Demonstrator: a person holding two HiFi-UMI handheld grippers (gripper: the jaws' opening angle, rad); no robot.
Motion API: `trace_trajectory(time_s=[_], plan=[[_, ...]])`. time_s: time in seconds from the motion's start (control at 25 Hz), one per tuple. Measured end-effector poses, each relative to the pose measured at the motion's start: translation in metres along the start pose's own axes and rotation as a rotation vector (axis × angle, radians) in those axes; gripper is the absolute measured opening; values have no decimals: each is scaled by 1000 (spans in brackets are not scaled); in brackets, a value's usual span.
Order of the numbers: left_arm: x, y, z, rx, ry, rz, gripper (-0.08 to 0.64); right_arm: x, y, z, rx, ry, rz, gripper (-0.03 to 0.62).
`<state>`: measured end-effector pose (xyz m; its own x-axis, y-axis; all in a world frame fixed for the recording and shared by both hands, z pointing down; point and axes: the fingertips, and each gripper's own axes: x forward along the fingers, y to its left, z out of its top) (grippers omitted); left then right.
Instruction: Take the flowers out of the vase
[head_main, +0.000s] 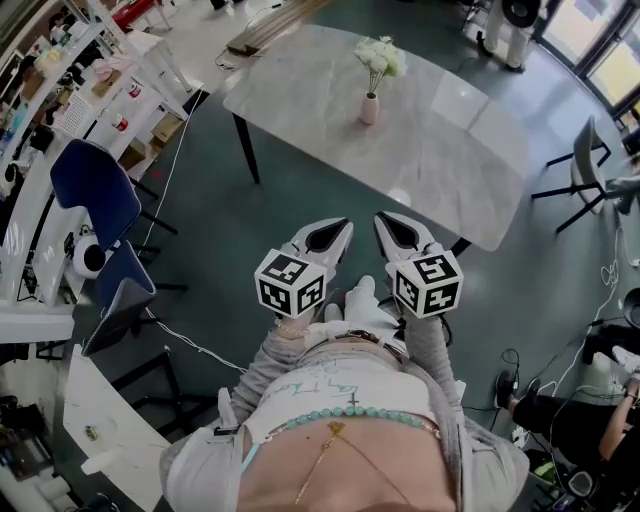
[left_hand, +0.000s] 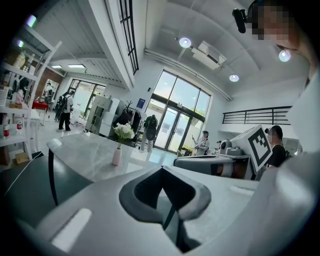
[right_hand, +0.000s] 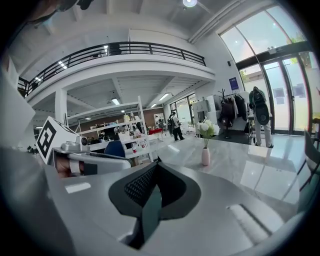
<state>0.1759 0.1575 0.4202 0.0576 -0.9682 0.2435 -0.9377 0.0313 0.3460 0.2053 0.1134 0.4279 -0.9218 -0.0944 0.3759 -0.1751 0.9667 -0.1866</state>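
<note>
While both tongs hang at the head view's lower centre, the left gripper (head_main: 345, 225) and right gripper (head_main: 382, 219) are clenched on nothing; the white flowers (head_main: 379, 56) stand in the pink vase (head_main: 369, 109) on the marble table (head_main: 440, 150), upper middle, well apart from them.

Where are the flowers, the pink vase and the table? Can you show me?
flowers (head_main: 381, 56), head view, on the white blooms.
vase (head_main: 369, 110), head view, on its pink body.
table (head_main: 440, 160), head view, on a bare part of its top.
</note>
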Motion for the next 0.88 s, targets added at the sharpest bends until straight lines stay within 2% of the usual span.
trace_trajectory(time_s=[0.44, 0.68, 0.88], plan=[[63, 14, 37, 17, 0, -3, 2, 36, -50, 34, -2, 15, 52, 26], [85, 22, 53, 9, -6, 33, 2, 49, -70, 50, -5, 18, 90, 26], [102, 24, 50, -3, -8, 61, 2, 51, -88, 49, -3, 14, 108, 26]])
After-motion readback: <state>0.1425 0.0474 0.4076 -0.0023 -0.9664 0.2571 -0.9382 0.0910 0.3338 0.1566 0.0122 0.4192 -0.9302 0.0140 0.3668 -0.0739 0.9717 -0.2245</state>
